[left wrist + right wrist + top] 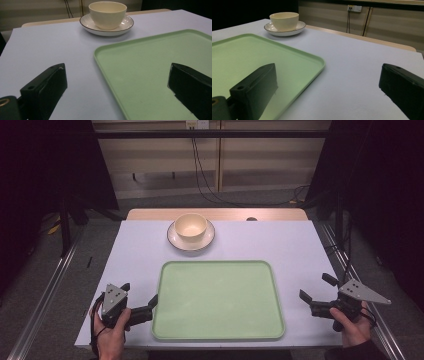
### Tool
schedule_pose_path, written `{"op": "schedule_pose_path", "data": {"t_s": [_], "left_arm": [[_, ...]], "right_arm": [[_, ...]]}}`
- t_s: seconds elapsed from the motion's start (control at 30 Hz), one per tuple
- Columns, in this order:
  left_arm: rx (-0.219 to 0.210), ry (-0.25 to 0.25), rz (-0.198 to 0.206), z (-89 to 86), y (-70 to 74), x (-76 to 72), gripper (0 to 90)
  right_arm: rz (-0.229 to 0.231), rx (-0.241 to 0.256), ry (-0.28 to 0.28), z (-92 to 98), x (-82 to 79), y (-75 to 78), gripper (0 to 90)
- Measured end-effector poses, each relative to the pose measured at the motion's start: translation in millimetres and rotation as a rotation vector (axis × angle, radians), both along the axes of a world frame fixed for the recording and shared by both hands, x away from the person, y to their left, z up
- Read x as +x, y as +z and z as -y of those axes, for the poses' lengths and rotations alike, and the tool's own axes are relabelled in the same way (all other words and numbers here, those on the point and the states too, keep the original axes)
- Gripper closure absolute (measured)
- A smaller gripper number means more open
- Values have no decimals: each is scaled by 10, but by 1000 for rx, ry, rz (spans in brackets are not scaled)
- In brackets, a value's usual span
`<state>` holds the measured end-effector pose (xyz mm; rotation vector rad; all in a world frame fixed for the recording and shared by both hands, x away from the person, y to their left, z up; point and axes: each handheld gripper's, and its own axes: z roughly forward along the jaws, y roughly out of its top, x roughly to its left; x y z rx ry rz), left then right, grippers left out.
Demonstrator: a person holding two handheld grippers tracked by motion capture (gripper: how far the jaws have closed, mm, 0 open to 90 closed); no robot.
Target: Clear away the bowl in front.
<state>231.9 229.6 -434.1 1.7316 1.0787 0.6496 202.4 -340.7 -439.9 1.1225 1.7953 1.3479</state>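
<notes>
The room around the table is dark on both sides, and little can be made out there beyond black frames and curtains. The person is cut off at the near edge, so just forearms and hands come into the high view. Beyond the far end, cables (pixel 200 175) hang down a pale wall from a socket.

The table (pixel 140 250) is covered in a pale lilac-white sheet, with a strip of bare wood showing at its far edge. A light green tray (pixel 218 300) lies flat in the near middle, nothing on it. Farther off, just past the tray's far rim and slightly left of centre, a cream bowl (pixel 190 226) sits upright on a white saucer (pixel 176 240) with a dark rim.

The left gripper (pixel 141 301) is held near the tray's near left corner, jaws spread wide, one over the sheet and one over the tray's edge. The right gripper (pixel 316 294) is off the tray's right side over the sheet, jaws also wide apart. Both are empty, and the bowl is well apart from each.
</notes>
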Motion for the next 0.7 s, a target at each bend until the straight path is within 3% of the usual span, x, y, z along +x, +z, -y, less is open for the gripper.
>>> {"op": "schedule_pose_path", "data": {"t_s": [0.2, 0.7], "left_arm": [[-3, 15, -1, -10, -1, 2, 19], [-23, -1, 4, 14, 11, 1, 26]], "right_arm": [[6, -2, 21, -25, 3, -17, 9], [15, 14, 38, -27, -13, -10, 10]]}}
